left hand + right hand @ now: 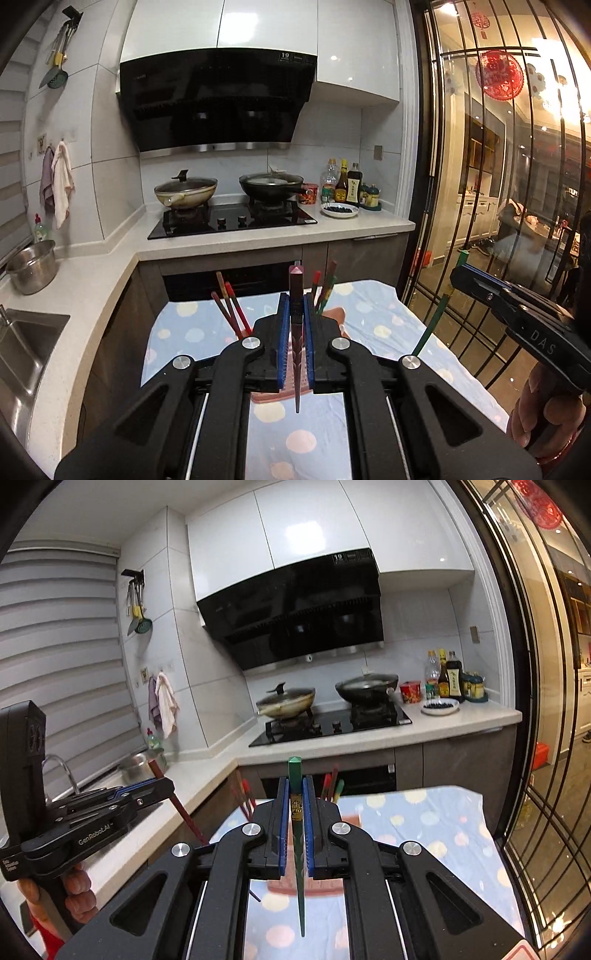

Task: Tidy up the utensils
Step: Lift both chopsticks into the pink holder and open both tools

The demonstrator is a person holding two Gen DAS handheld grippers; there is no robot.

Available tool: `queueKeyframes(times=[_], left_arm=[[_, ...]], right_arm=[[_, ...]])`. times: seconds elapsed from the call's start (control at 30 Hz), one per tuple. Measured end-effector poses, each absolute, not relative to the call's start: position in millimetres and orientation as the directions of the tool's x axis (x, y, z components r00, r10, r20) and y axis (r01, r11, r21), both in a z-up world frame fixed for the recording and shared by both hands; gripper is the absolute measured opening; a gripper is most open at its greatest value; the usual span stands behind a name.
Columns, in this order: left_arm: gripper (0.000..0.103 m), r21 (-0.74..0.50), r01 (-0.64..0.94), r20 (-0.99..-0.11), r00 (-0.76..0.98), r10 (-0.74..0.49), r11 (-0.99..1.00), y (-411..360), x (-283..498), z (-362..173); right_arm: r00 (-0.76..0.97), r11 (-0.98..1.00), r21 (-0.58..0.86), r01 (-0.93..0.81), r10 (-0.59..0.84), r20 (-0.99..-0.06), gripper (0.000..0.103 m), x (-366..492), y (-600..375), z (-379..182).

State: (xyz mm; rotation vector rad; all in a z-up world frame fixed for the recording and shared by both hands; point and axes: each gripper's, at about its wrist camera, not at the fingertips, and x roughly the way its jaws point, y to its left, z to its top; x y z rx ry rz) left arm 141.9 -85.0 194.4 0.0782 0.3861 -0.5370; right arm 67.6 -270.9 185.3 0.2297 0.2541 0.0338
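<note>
A lidded pan (185, 190) and a wok (271, 185) sit on the stove (232, 221).

Right hand-held gripper (295, 805) clamped on green chopstick (297, 834), left hand-held gripper (162, 784) clamped on dark red chopstick (184, 814), polka-dot cloth (424, 834) spread below, chopsticks (332, 782) seen upright beyond

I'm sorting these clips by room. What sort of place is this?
A home kitchen, most likely: a gas hob with two pans under a black range hood, a steel sink in the counter, and sauce bottles by the wall.
</note>
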Motion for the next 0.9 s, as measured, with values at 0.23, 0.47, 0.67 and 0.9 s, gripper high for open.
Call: queueKeyframes(times=[0.23, 0.47, 0.67, 0.9], left_arm=[[0.007, -0.016, 0.5, -0.329, 0.815, -0.477, 0.866, -98, 182, 237], [0.007, -0.019, 0.5, -0.333, 0.814, -0.477, 0.866, -112, 221, 248], [0.007, -0.036, 0.508, -0.386, 0.787, -0.481, 0.86, -125, 248, 228], [0.007, -0.041, 0.51, -0.448, 0.759, -0.472, 0.859, -133, 267, 198]], right_arm=[[0.976, 0.977, 0.215, 0.0, 0.047, -0.214, 0.007, 124, -276, 223], [0.979, 0.977, 0.213, 0.011, 0.033, -0.203, 0.007, 176, -274, 239], [0.968, 0.975, 0.222, 0.017, 0.039, -0.249, 0.007, 212, -271, 217], [0.941, 0.975, 0.219, 0.037, 0.04, -0.336, 0.007, 230, -272, 177]])
